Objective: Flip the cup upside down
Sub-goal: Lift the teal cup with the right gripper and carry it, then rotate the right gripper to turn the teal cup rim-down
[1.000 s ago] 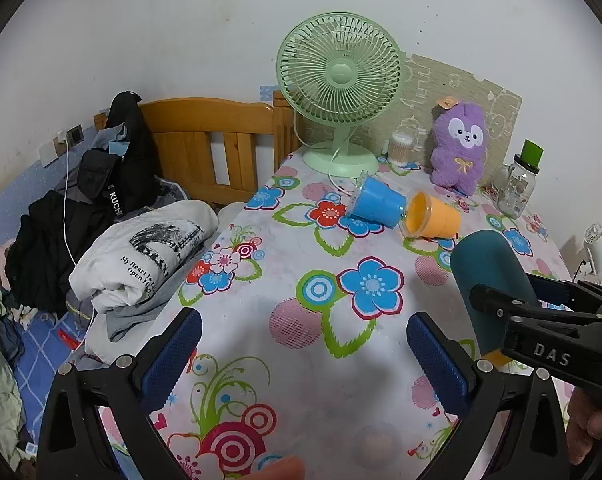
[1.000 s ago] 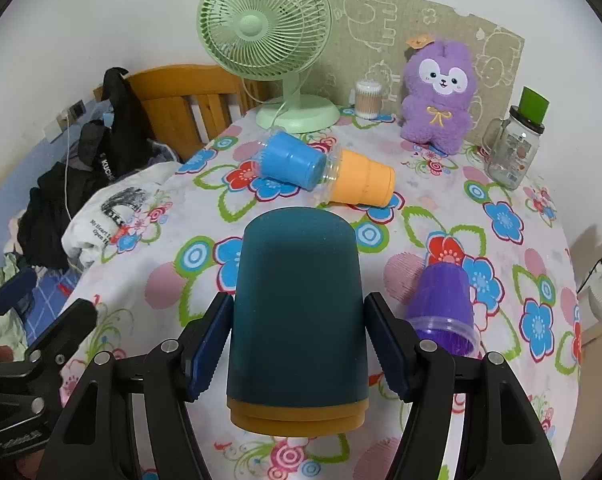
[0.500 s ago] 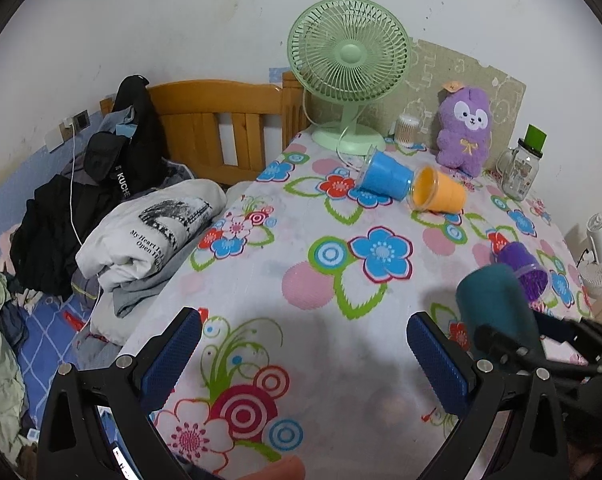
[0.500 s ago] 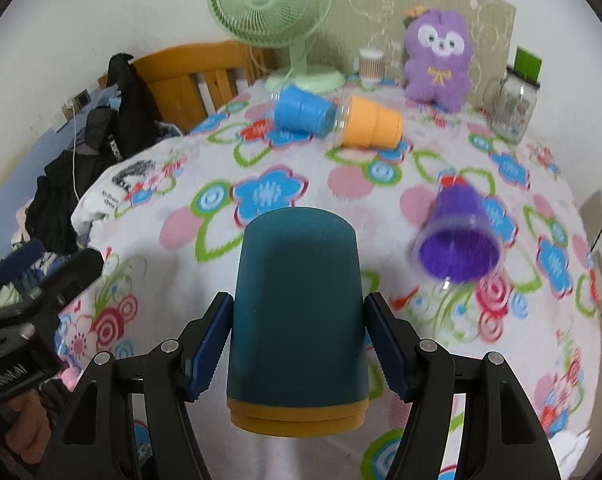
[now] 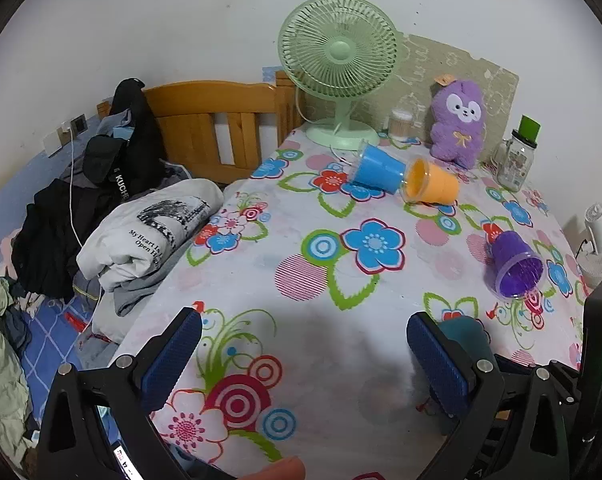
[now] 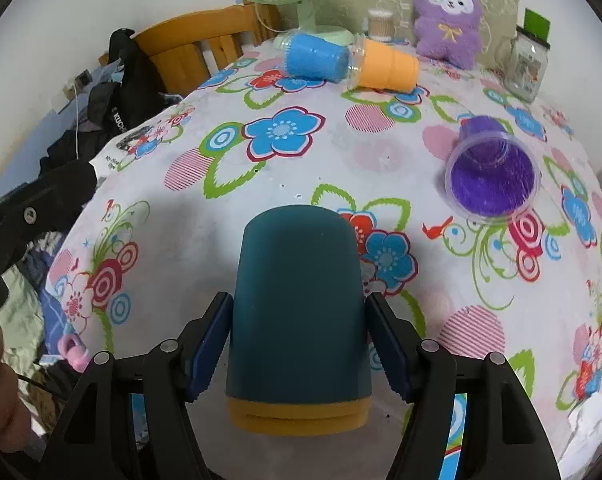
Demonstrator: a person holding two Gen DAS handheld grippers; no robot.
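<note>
A dark teal cup with a yellow rim band (image 6: 297, 312) is clamped in my right gripper (image 6: 297, 348), closed end pointing away and rim toward the camera, over the near edge of the floral table (image 6: 341, 168). In the left wrist view only its top (image 5: 467, 334) shows behind my right finger pad. My left gripper (image 5: 301, 356) is open and empty above the table's near edge. A purple cup (image 6: 491, 176) lies on its side to the right, also seen in the left wrist view (image 5: 515, 268).
A blue cup (image 5: 379, 168) and an orange cup (image 5: 433, 186) lie on their sides at the back. A green fan (image 5: 339, 64), a purple plush toy (image 5: 459, 120) and a glass jar (image 5: 519, 158) stand along the wall. Clothes (image 5: 149, 220) and a wooden headboard (image 5: 213, 128) are left.
Both grippers have pulled back toward the near edge and tilted down. The right gripper keeps hold of the teal cup. The purple cup looks tipped onto its side.
</note>
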